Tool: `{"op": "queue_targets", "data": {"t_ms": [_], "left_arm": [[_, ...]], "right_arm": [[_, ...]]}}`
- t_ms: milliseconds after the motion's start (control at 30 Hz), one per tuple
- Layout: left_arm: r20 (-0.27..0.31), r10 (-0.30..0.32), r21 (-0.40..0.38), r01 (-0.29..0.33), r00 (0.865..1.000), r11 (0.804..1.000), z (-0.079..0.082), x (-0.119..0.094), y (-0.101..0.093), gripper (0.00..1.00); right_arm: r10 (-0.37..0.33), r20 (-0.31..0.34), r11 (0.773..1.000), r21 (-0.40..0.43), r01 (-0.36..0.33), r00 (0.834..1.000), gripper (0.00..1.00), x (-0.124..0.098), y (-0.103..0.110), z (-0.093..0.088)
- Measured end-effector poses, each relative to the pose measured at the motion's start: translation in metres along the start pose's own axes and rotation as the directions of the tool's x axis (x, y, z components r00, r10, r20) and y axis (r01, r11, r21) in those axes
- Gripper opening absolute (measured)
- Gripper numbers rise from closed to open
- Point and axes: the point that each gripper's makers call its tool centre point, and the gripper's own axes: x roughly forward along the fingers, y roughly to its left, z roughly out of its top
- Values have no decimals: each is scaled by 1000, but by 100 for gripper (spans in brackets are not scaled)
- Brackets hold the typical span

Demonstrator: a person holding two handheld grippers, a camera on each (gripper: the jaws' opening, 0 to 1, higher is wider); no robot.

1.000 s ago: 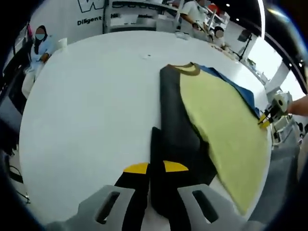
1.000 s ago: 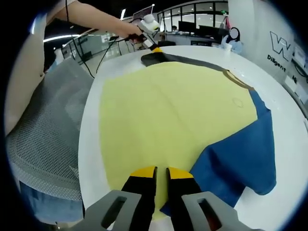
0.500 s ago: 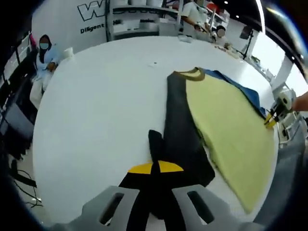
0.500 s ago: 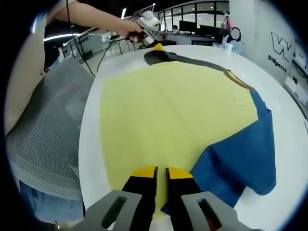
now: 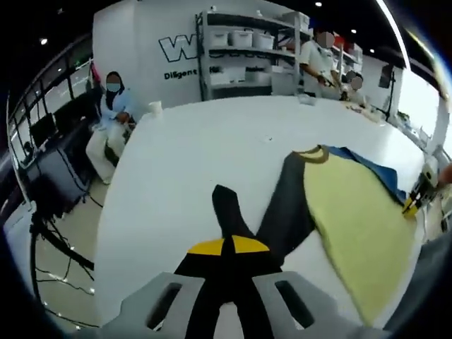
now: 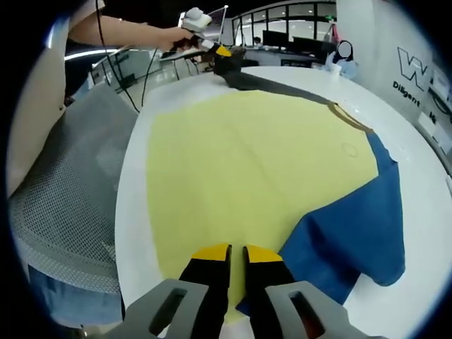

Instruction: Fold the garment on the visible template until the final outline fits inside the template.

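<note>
We are in the middle of a fold — the dark sleeve side of the shirt is the part in hand.

On the left side, our left tool (image 5: 223, 245) is shut tight on the dark sleeve (image 5: 227, 212). Its two yellow tips meet with the cloth pinched between them, and the sleeve looks raised off the white desk (image 5: 183, 148). In the right gripper view we see this same tool (image 6: 212, 51) at the far edge of the shirt, held up by a hand (image 6: 175, 37), with the dark cloth hanging from it.

In the middle lies the shirt (image 6: 254, 162). It is spread flat on the desk, with a big yellow front, a brown neck band (image 6: 351, 119) and a blue sleeve (image 6: 353, 240). We cannot make out any template outline under it.

On the right side, our right tool (image 6: 232, 252) sits at the near edge of the shirt, where yellow meets blue. Its tips are almost together, but we cannot tell if they are holding cloth.

We think the next move is to carry the dark sleeve over onto the yellow front and lay it down smooth — no bunching. The blue sleeve has not been folded in yet.
</note>
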Motion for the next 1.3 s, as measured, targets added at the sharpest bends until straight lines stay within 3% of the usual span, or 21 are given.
{"op": "queue_targets", "data": {"t_ms": [133,267,400,567,700,800,833,1167,1300], "left_arm": [[17,49,-34,-48,999,998,-10,-6,2,3],[102,129,-106,-118,986,987,-2,-21,9,3],[157,184,-230,-145,970,962,5,-37,19,3],[201,244,-307,-176,949,935,14,-57,35,3],[187,262,-363,-181,947,914,4,-56,45,3],[186,291,-429,-188,939,883,-2,-58,53,3],[172,287,-445,-186,942,876,-7,-55,54,3],[93,292,-447,-222,952,867,-29,-34,63,3],[52,302,-466,-245,952,850,-35,-25,71,3]], "right_arm": [[2,-3,1000,-4,-2,1000,0,0,0,0],[1,-1,1000,0,-1,1000,1,0,0,0],[1,-2,1000,-2,-1,1000,1,0,0,0],[-1,-1,1000,-2,1,1000,0,0,-1,0],[-2,4,1000,2,2,1000,0,0,-1,0],[-2,1,1000,-2,2,1000,0,0,-1,0],[-2,1,1000,-3,2,1000,0,0,-1,0],[1,-1,1000,-3,-1,1000,0,1,-1,-1],[1,-4,1000,-4,-1,1000,0,0,0,0]]}}
